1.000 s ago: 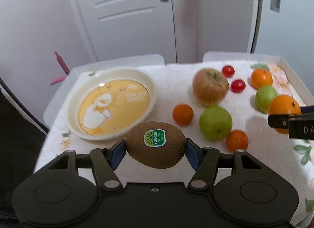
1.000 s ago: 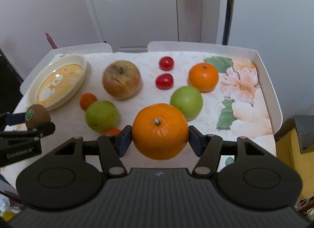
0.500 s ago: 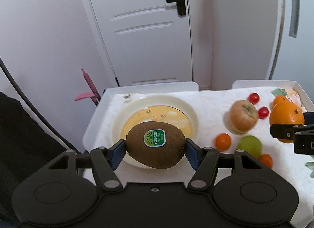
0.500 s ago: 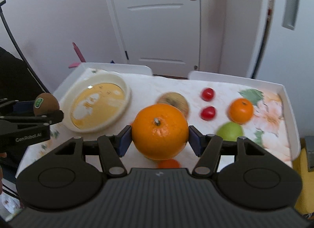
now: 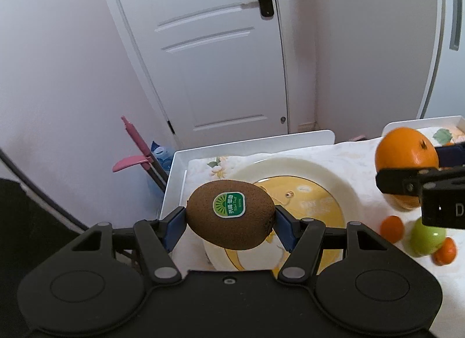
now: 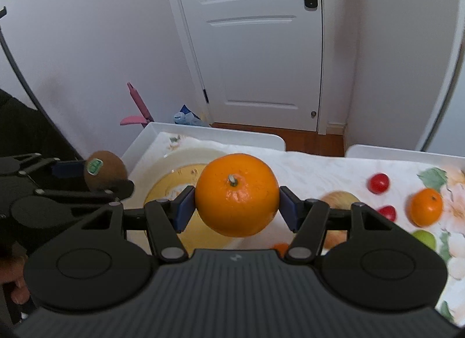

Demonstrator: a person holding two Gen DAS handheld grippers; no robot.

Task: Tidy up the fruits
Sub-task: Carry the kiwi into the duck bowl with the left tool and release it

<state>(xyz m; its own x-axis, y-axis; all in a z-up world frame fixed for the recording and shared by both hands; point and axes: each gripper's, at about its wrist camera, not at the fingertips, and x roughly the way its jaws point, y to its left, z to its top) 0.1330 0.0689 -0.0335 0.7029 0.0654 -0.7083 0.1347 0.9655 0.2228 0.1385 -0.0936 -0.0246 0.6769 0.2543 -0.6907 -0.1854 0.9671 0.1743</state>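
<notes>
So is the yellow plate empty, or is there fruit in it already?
Empty, as far as it shows. The plate has only its picture inside; the kiwi and the orange are each held in jaws. Part of it is hidden.

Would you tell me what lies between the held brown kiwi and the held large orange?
In the right wrist view, only the cream plate with the yellow centre shows between the brown kiwi and the large orange, lower down on the table.
</notes>
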